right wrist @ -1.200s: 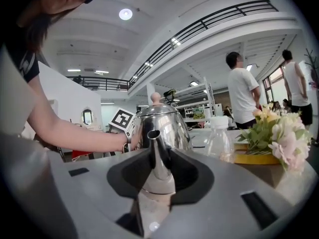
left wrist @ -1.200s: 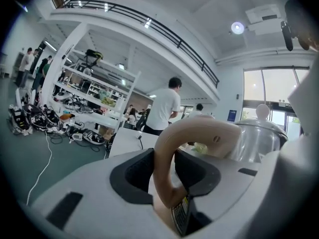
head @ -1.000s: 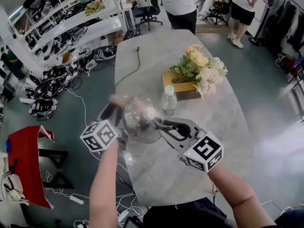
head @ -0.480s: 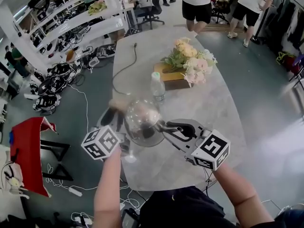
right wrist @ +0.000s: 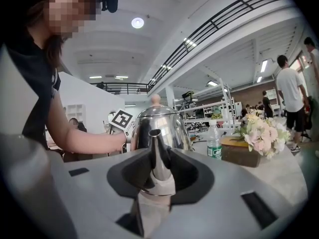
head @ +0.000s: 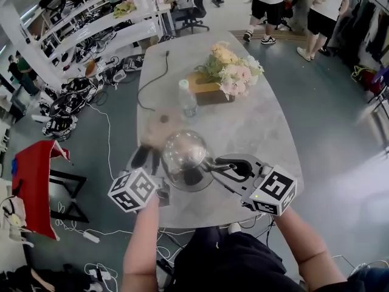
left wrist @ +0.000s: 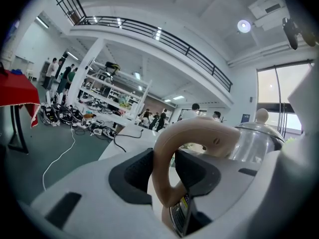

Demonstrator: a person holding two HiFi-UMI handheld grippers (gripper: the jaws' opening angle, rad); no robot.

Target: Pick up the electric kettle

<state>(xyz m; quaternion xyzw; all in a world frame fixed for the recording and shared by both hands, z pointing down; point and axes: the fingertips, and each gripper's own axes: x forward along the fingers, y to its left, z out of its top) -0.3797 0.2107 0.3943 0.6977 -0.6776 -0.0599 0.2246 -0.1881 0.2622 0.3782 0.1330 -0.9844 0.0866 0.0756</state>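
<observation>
The steel electric kettle (head: 185, 157) with a beige handle hangs between both grippers above the near end of the marble table (head: 261, 132). My left gripper (head: 149, 158) is shut on the kettle's beige handle (left wrist: 192, 133), whose loop sits between the dark pads (left wrist: 132, 176). In the left gripper view the lid and body (left wrist: 256, 138) show at right, behind the left gripper (left wrist: 164, 176). My right gripper (head: 214, 166) is shut on the kettle's spout (right wrist: 157, 156). In the right gripper view the right gripper (right wrist: 158, 176) clamps the spout in front of the shiny body (right wrist: 162, 123).
Farther along the table stand a water bottle (head: 187, 99), a wooden box (head: 203, 89) and a flower bouquet (head: 230, 66). A black cable (head: 153, 81) trails over the far left side. Shelves and gear lie on the floor at left, a red cloth (head: 30, 187) nearer. People (head: 267, 5) stand beyond the table.
Both grippers have carried the kettle toward the table's near end; the bottle and the flowers now lie farther from it. Both grips look the same.
</observation>
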